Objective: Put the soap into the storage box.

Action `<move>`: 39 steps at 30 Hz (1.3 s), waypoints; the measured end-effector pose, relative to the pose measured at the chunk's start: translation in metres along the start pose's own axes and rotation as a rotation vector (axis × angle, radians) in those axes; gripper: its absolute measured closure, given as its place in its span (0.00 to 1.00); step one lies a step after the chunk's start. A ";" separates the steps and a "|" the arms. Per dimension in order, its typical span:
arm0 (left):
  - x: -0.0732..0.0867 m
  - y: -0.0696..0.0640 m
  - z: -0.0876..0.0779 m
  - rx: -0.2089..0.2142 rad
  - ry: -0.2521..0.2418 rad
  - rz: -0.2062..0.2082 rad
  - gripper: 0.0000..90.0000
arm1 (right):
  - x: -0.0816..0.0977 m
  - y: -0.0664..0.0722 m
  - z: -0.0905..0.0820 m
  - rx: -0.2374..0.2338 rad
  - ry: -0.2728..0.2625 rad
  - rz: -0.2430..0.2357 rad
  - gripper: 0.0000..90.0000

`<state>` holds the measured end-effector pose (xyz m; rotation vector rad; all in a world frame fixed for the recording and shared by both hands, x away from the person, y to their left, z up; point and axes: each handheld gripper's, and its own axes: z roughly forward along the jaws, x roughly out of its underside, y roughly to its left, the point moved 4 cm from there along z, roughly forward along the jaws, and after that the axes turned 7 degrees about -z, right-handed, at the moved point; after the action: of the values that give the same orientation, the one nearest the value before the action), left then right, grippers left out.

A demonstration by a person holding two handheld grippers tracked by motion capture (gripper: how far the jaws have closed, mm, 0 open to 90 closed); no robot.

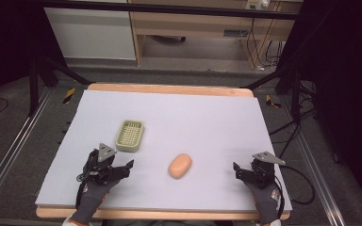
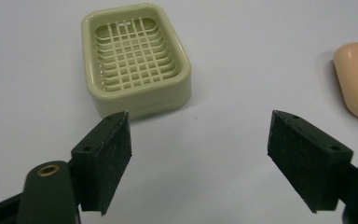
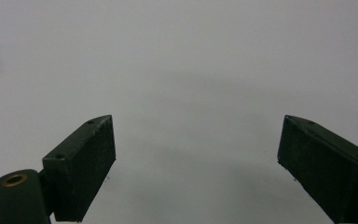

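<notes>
Nearest the person, both tools rest low over the front of the tabletop (image 1: 202,117) with nothing between their jaws: the left tool (image 1: 118,170) stands wide open, its two black pads spread far apart in the left gripper view, and the right tool (image 1: 243,171) is spread just as wide over bare pale surface in its own view. Between them, a little farther in, the peach-coloured bar of soap (image 1: 180,165) lies flat and alone, apart from both tools and somewhat nearer the left one. Beyond the left tool sits the pale green soap dish (image 1: 130,135) with its slotted grid insert, upright, empty, and apart from the soap. The likely work is lifting the soap into the dish, and the risk lies in the soap itself: its rounded, smooth sides could squirt out of flat pads if the jaws close off-centre or across its tapering end, sending it skidding over the smooth covering. Closing too high on the curved top would do the same. The dish looks light, so a soap lowered onto the rim rather than the grid may tip or shove it; the left tool, so near the dish (image 2: 136,60), could also nudge it while swinging toward the soap (image 2: 356,79). Bringing both tools in at once risks them colliding over the soap.
</notes>
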<state>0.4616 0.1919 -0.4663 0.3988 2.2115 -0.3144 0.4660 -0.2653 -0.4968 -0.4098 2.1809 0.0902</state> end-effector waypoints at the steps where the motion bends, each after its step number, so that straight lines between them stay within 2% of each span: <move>1: 0.000 -0.002 0.000 0.002 0.002 0.006 0.23 | 0.000 0.000 0.000 0.001 -0.001 0.001 0.13; 21: -0.011 -0.021 0.001 0.043 0.017 0.055 0.21 | 0.000 0.002 0.000 0.001 -0.001 -0.007 0.12; 29: -0.022 -0.025 0.003 0.047 0.017 0.064 0.21 | -0.001 0.003 0.001 0.002 0.002 -0.011 0.12; 39: -0.040 -0.041 0.006 0.067 -0.002 0.075 0.20 | -0.001 0.003 0.001 0.001 0.001 -0.010 0.12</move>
<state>0.4740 0.1454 -0.4355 0.5162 2.1821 -0.3491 0.4664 -0.2621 -0.4970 -0.4204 2.1794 0.0840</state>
